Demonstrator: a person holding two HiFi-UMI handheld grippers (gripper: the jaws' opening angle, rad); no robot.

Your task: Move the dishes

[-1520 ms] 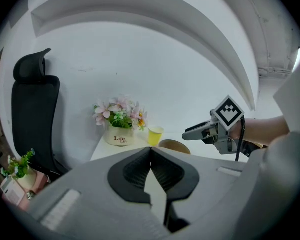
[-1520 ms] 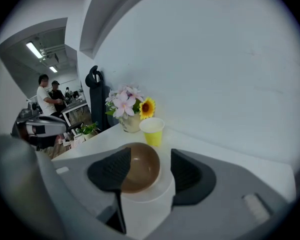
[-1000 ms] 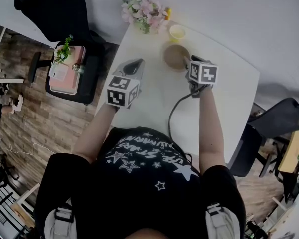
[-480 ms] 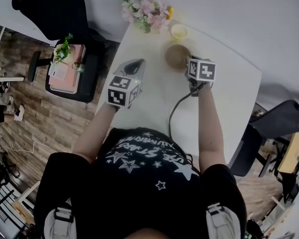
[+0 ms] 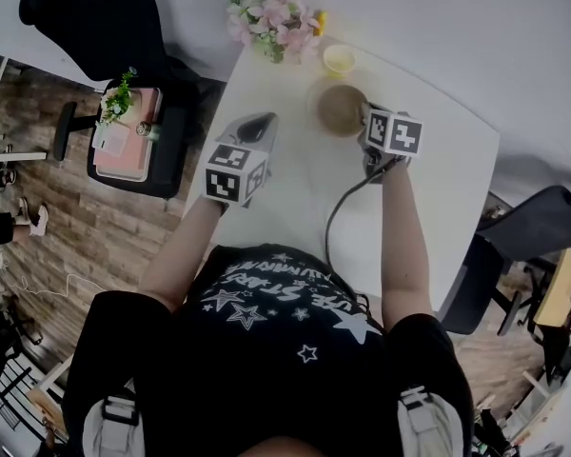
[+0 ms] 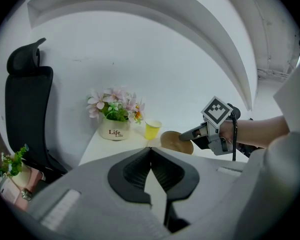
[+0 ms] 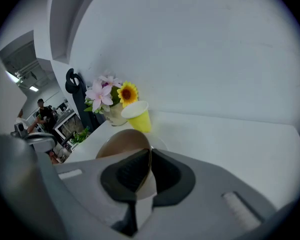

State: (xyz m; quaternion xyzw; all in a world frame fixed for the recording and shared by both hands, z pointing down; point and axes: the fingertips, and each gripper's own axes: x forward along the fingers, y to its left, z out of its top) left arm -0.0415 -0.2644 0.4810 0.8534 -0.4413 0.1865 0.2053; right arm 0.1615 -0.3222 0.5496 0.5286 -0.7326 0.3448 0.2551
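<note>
A brown dish point(image 5: 338, 108) sits toward the far side of the white table point(image 5: 438, 188). My right gripper point(image 5: 366, 122) is shut on its near rim. In the right gripper view the rim of the dish point(image 7: 122, 144) runs between the closed jaws of this gripper point(image 7: 150, 151), and the dish looks tilted up. A pale round edge shows just under it; I cannot tell what that is. My left gripper point(image 5: 257, 122) hovers over the table's left part, shut and empty point(image 6: 150, 150), well apart from the dish point(image 6: 176, 140).
A yellow paper cup point(image 5: 339, 60) stands just beyond the dish, beside a white pot of flowers point(image 5: 274, 22) at the far left corner. A black office chair point(image 5: 95, 8) and a small cart point(image 5: 124, 127) stand to the left, and another chair point(image 5: 542, 222) to the right.
My right gripper has shifted slightly to the right and away from me, and the brown dish has moved a little with it. The left gripper has stayed put.
</note>
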